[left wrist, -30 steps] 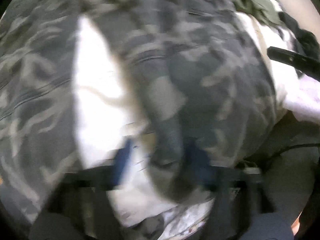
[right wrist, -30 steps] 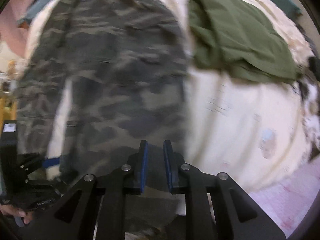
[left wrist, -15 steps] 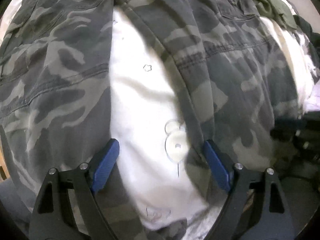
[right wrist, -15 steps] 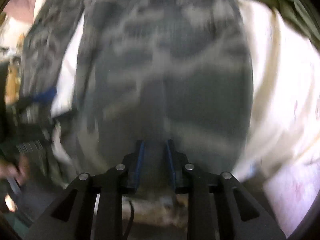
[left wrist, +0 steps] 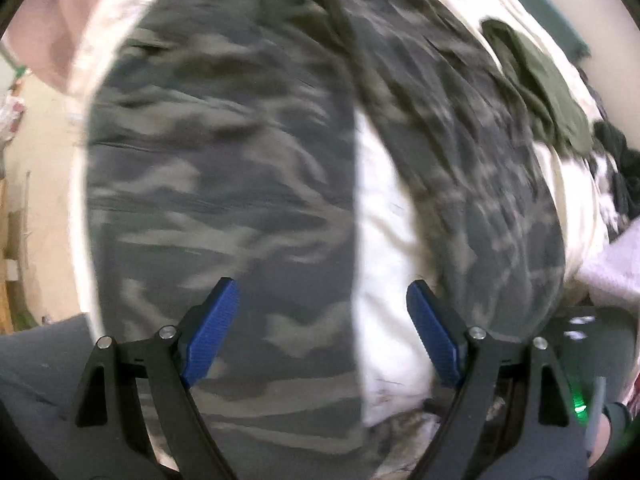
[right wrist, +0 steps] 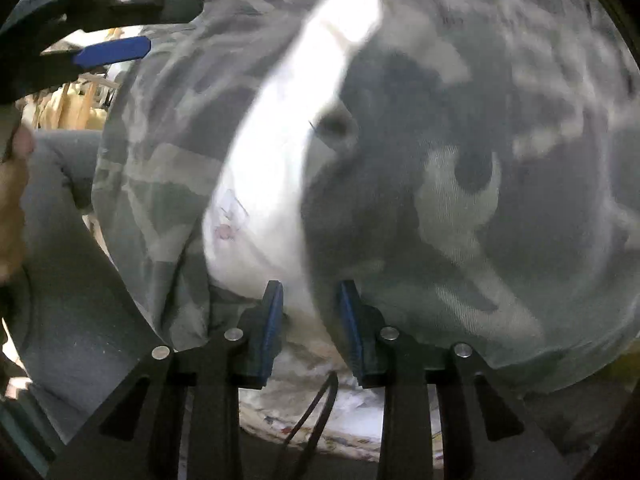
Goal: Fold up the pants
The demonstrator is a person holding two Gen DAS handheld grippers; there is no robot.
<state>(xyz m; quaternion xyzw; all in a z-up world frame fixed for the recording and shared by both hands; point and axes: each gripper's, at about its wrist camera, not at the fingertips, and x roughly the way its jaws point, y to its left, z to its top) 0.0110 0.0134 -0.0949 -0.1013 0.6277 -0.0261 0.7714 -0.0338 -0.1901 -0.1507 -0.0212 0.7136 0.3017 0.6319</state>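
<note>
Hovering over the camo pants (left wrist: 224, 184) spread on the white bed (left wrist: 380, 240), left tongs (left wrist: 320, 332) gape wide, empty. Right tongs (right wrist: 308, 320) have just been opening, seemingly nothing between them; it's blurry.

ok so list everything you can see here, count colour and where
camouflage pants: one, grey-green camo, spread flat on the sheet, two legs apart with a strip of sheet between them
bed sheet: one, white, under the pants
green garment: one, olive, bunched on the sheet to the right of the pants' right-hand leg in the left wrist view
dark clothing: some, black, at the far right edge, too blurred to count
cable: one, black, below the sheet's near edge
left hand-held gripper: one, black with blue pads, jaws wide, above the left-hand leg, holding nothing
right hand-held gripper: one, black with blue pads, jaws just been opening, no cloth pinched
</note>
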